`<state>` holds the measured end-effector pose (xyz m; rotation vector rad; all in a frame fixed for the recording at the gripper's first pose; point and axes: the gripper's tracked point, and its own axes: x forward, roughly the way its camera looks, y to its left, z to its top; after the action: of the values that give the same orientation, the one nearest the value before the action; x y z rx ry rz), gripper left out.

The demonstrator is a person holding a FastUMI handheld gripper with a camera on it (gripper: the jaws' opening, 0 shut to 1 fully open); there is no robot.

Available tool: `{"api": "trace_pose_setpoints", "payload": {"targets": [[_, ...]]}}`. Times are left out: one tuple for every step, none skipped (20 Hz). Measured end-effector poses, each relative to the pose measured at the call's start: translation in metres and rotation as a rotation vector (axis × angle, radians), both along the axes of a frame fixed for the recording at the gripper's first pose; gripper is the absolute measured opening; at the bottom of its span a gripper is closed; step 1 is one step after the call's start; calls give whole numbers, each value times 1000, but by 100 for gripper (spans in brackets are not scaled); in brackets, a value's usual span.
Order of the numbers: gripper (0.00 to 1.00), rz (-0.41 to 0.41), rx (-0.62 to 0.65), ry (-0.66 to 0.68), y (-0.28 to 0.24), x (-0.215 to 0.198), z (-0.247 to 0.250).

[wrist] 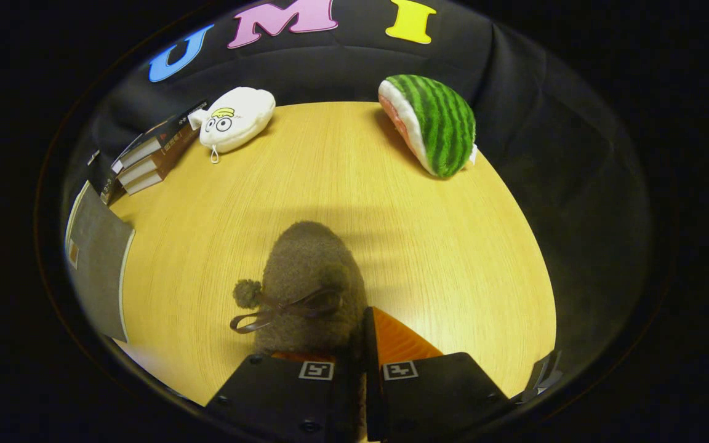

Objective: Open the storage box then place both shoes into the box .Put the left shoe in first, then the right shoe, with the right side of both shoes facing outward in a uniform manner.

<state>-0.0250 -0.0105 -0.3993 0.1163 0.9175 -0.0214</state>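
The gripper (359, 363) was nearly closed, its fingers (399, 341) pinching the back of a fuzzy brown shoe (312, 271). The heel was hidden between them. The shoe's toe pointed away over the yellow table (453, 258), which had lots of open room. Far off sat a white toy (236, 118), some books (151, 157) and a watermelon toy (434, 123). A grey board (97, 258) was cut off beside the shoe.

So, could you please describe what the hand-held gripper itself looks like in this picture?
The hand-held gripper has two blocky matte-black finger bodies, each bearing a small square black-and-white marker on its upper face. The right finger carries a bright orange, ridged wedge-shaped pad; a strip of orange also peeks out at the left finger. Small dark screws dot the black housing. A grey clip-like part sits beside the right body.
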Motion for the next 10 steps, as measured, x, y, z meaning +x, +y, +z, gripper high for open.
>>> {"api": "trace_pose_setpoints", "payload": {"targets": [[9, -7, 17, 8, 1, -3, 2], [9, -20, 32, 16, 1, -5, 5], [7, -37, 40, 19, -1, -7, 9], [7, -49, 46, 17, -1, -9, 16], [7, -61, 53, 7, -2, -10, 26], [7, -69, 65, -5, 0, -11, 37], [7, -77, 80, -19, 3, -10, 50], [7, -84, 93, -32, 5, -9, 63], [7, -90, 106, -45, 10, -8, 77], [7, -94, 121, -60, 16, -6, 91]]}}
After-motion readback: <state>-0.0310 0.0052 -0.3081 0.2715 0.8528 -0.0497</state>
